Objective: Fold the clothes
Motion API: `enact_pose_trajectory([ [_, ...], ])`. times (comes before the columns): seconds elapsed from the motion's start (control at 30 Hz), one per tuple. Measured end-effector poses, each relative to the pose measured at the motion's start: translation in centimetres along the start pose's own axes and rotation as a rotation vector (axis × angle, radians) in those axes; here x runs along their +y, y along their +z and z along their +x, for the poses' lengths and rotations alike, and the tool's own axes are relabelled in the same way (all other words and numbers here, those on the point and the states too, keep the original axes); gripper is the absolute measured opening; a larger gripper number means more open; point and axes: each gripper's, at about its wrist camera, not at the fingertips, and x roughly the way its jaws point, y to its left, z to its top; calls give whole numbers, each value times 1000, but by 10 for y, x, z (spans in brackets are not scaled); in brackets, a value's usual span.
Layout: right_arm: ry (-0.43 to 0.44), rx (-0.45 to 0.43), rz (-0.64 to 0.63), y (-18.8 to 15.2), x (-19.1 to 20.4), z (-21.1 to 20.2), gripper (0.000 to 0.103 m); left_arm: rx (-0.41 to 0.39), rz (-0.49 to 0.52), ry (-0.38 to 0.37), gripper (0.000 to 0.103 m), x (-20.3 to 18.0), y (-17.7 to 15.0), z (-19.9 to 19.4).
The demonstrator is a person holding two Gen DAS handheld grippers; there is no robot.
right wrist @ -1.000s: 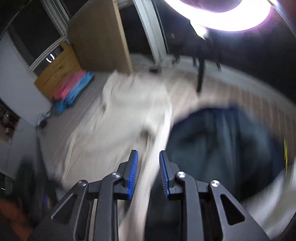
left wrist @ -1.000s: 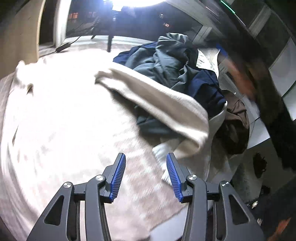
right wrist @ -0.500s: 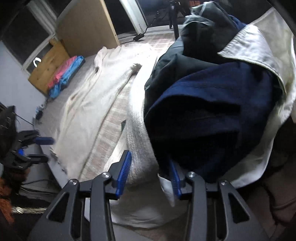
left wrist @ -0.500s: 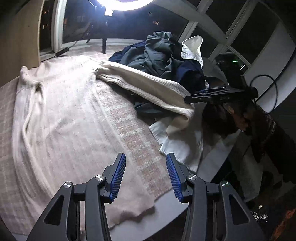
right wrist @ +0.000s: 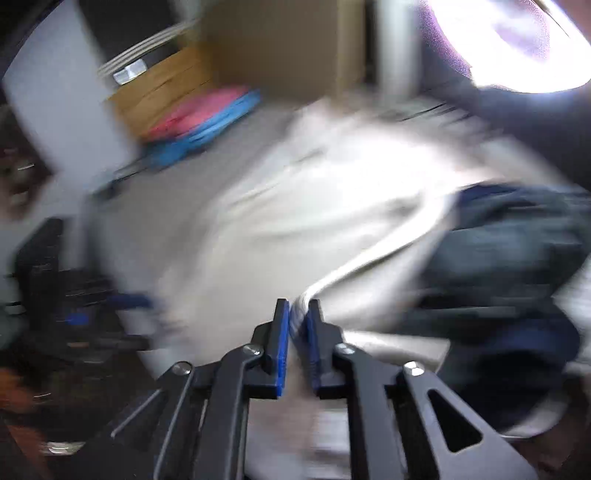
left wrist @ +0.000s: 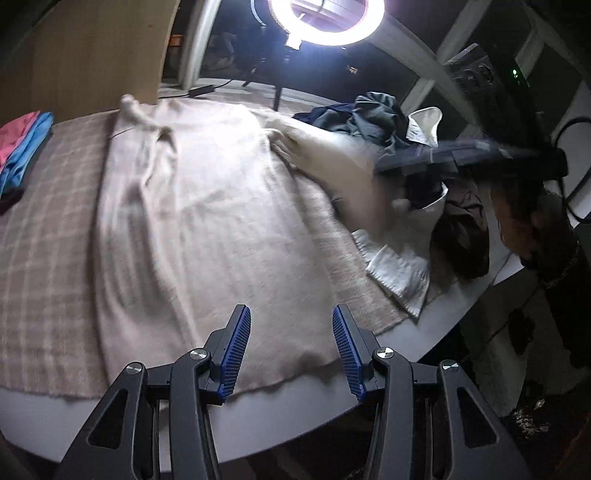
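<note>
A cream knit sweater (left wrist: 192, 206) lies spread flat on a checked cloth on the table, its hem toward me. My left gripper (left wrist: 291, 347) is open and empty, hovering just above the hem. The sweater's right sleeve (left wrist: 332, 162) stretches right to my right gripper (left wrist: 424, 162), which is blurred in the left wrist view. In the right wrist view my right gripper (right wrist: 298, 332) is shut on the cream sleeve (right wrist: 369, 266); this view is motion-blurred.
A pile of dark blue, grey, white and brown clothes (left wrist: 399, 125) sits at the table's right. Folded pink and blue clothes (left wrist: 22, 144) lie at the far left. A ring light (left wrist: 325, 22) stands behind. The table's front edge (left wrist: 332, 410) is near.
My right gripper closed on the sweater sleeve and is moving with it. My left gripper pulled back toward the sweater's hem, staying open.
</note>
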Motion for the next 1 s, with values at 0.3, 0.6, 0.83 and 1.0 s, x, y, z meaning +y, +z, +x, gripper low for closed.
enact_pose_trajectory([
  [0.3, -235, -35, 148, 46, -90, 10, 34, 46, 47, 62, 48, -8, 5, 35],
  [0.6, -380, -47, 341, 171, -230, 55, 43, 161, -9, 190, 56, -3, 19, 90],
  [0.83, -414, 140, 352, 212, -275, 123, 42, 197, -57, 172, 26, 0, 8, 108],
  [1.0, -369, 123, 312, 213, -277, 124, 6, 163, -83, 75, 7, -6, 10, 100],
])
